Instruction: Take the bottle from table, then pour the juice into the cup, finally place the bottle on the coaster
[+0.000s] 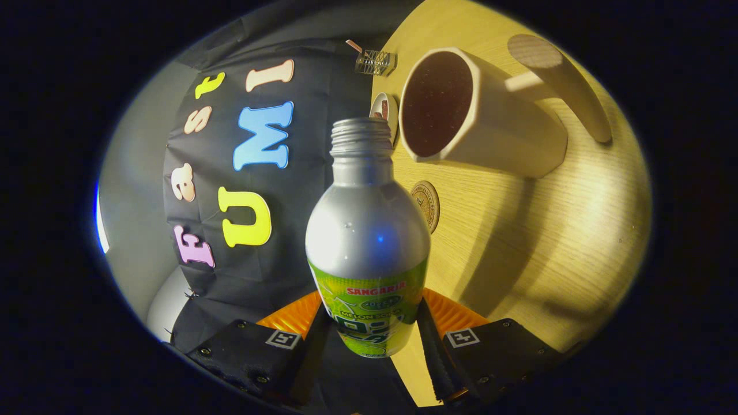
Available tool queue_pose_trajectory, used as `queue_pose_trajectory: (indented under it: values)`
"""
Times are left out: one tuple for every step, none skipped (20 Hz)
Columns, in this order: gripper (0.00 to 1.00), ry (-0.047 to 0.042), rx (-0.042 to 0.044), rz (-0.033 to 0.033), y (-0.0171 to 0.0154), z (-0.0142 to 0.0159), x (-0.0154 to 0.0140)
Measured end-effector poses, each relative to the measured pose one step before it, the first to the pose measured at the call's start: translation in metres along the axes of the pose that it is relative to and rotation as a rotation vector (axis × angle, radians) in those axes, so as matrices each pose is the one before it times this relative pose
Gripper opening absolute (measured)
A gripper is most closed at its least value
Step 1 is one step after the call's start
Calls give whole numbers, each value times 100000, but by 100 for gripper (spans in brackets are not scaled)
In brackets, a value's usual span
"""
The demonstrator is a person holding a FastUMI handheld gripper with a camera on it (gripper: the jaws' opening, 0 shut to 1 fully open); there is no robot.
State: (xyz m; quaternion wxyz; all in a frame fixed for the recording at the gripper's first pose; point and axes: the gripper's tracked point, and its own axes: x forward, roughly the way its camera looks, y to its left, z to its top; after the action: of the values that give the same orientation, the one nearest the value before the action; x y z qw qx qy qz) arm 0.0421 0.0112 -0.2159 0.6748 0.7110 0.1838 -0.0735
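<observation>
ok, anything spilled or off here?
No spill on the table. The gripper is shut on the uncapped bottle, tipped toward the white cup, mouth short of the rim. Coaster lies bare beyond it. Nothing looks odd.

The bottle (367, 236), clamped between the two fingers of the gripper (369, 337), wears a green label with "SANGARIA" in red letters and, lower down, "MELON SODA" in small dark print; the larger lettering beneath is cut off by the curve and cannot be made out. Each finger block carries a small square black-and-white marker (282, 339), a pattern, not words. The round coaster (427, 204) beyond the bottle has an embossed ring of lettering too small to read
</observation>
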Motion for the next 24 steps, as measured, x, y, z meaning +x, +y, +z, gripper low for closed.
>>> queue_pose_trajectory:
  values:
    - [77,109,1888,347,97,89,1]
    - [77,-287,2124,490,213,69,49]
    - [77,-414,2211,504,144,155,57]
    - [77,-39,2296,319,162,-147,51]
    - [76,90,1968,252,142,-58,164]
    - [76,600,1735,81,132,-256,69]
    - [76,568,1435,213,115,-120,78]
    - [76,472,1581,68,91,-117,-98]
    - [76,129,1614,-1,80,52,-19]
    - [77,-190,1636,144,117,57,117]
    - [77,26,1680,45,88,-12,17]
    - [76,-84,1495,90,109,8,4]
    - [76,-99,1380,173,91,18,100]
    - [76,203,1236,210,229,-38,71]
    - [76,228,854,16,77,-56,102]
    - [76,164,714,-106,113,-110,37]
    - [76,-143,786,263,166,73,12]
    - [76,-117,918,177,116,33,-55]
    - [76,-114,760,260,61,108,-60]
    - [76,-92,535,-52,52,-207,-123]
    - [76,130,503,-492,-79,37,15]
    - [76,-132,246,-454,-54,-73,-102]
    - [76,-198,395,-30,99,129,79]
    - [76,-137,471,71,88,63,-26]
